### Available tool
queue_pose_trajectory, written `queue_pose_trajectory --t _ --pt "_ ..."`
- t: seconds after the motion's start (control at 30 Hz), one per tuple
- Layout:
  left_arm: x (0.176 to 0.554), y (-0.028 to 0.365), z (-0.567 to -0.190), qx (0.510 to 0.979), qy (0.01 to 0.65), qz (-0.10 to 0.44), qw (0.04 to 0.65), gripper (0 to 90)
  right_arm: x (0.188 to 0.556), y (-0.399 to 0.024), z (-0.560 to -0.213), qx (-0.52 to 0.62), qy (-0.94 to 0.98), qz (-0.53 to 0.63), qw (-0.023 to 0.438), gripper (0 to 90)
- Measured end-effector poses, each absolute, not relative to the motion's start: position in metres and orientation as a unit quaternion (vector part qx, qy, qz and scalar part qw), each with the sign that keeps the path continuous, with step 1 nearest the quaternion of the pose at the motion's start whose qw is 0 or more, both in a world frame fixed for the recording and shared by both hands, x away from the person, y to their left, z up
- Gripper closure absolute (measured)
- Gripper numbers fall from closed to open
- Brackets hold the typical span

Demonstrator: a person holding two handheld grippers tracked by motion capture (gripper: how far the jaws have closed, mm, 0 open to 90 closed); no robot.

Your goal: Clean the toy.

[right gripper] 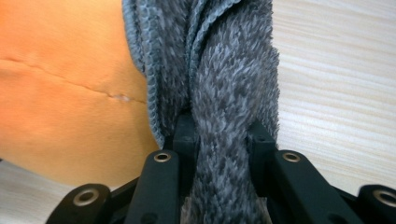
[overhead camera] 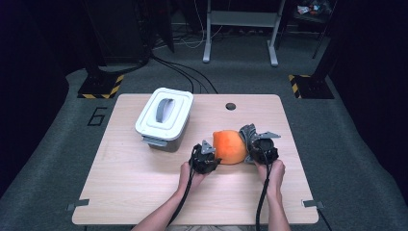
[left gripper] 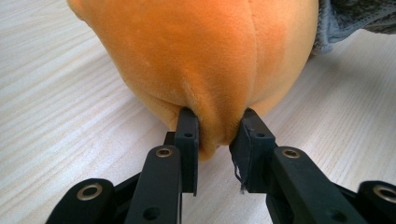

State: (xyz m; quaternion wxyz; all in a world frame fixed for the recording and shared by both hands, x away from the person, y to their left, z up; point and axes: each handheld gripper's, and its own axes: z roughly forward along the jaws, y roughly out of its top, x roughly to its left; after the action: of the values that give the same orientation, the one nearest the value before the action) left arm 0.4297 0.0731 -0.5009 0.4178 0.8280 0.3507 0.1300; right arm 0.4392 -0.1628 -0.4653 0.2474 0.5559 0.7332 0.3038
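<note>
Where the counter (overhead camera: 144, 192) nears its 5 o'clock corner, the orange plush (overhead camera: 228, 147) lies soft and light; left tool (left gripper: 214, 133) pinches its fold, right tool (right gripper: 223, 135) pinches the limp grey cloth (right gripper: 229, 74) at its 3 o'clock.

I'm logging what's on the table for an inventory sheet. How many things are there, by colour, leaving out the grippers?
Orange: 1, the plush toy, pinched by the left gripper
Grey: 1, the fuzzy cloth, clamped in the right gripper
White: 1, the lidded box with a grey handle
Total: 3
</note>
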Motion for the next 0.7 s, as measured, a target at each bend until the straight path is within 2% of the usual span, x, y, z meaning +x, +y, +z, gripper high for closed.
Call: queue_pose_trajectory --t 0.7 --pt "0.431 0.074 -0.502 0.828 0.353 0.130 0.415 72.5 0.456 -0.173 -0.497 0.578 0.742 0.269 0.204 71.1"
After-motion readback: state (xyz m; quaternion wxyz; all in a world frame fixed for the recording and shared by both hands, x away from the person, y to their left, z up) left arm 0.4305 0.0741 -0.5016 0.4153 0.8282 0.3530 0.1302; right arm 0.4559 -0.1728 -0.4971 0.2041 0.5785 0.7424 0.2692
